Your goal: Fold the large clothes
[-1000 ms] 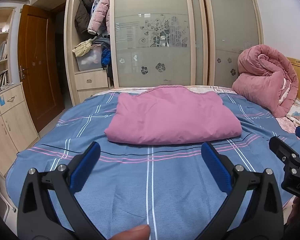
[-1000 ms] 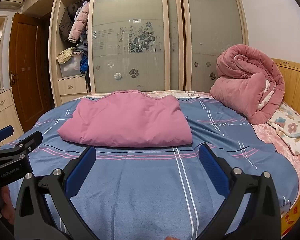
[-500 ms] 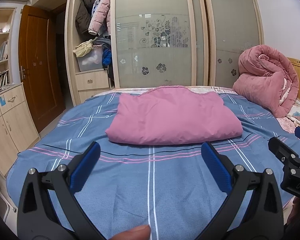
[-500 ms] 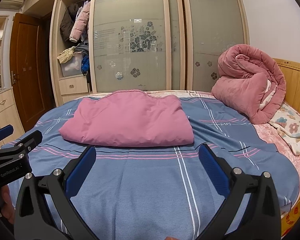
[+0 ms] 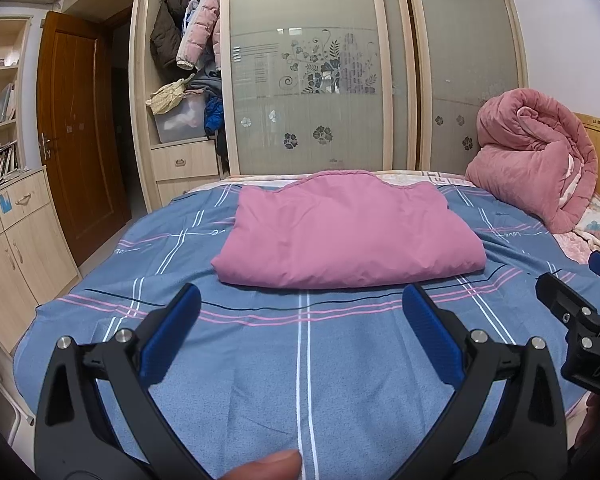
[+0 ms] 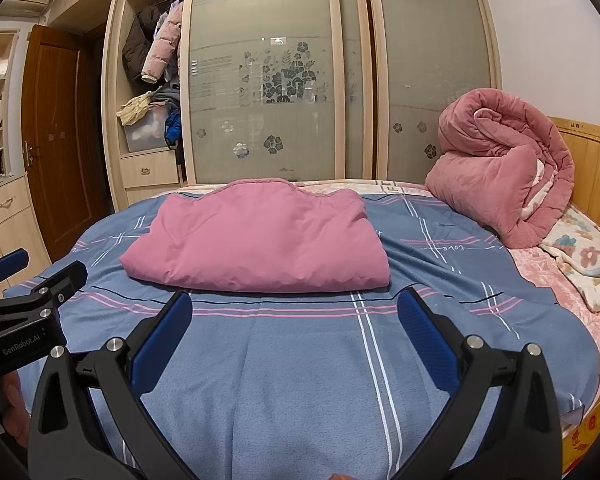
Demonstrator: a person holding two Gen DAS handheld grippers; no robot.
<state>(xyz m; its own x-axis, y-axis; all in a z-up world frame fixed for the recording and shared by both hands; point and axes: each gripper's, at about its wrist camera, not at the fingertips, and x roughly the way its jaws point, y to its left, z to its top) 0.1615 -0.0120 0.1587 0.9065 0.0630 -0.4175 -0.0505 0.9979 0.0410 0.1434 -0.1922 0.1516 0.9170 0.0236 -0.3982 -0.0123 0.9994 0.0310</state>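
Observation:
A pink garment (image 5: pixel 346 232) (image 6: pixel 260 240) lies folded into a thick rectangle in the middle of the blue striped bed cover (image 5: pixel 300 360) (image 6: pixel 300 360). My left gripper (image 5: pixel 300 312) hangs open above the cover, well short of the garment's near edge, holding nothing. My right gripper (image 6: pixel 294 316) is open too, held beside it over the near part of the bed, with nothing between its blue pads. In the left wrist view the right gripper's tip (image 5: pixel 580 312) shows at the right edge. The left gripper's tip (image 6: pixel 24 300) shows at the left edge of the right wrist view.
A rolled pink quilt (image 5: pixel 536 164) (image 6: pixel 504 168) sits at the head of the bed by the wooden headboard (image 6: pixel 592 160). A wardrobe with frosted sliding doors (image 5: pixel 312 80) stands behind the bed; a brown door (image 5: pixel 76 132) and low cabinets (image 5: pixel 16 240) are left.
Both views have drifted very slightly; the garment and both grippers stay as they were, open and apart from the cloth.

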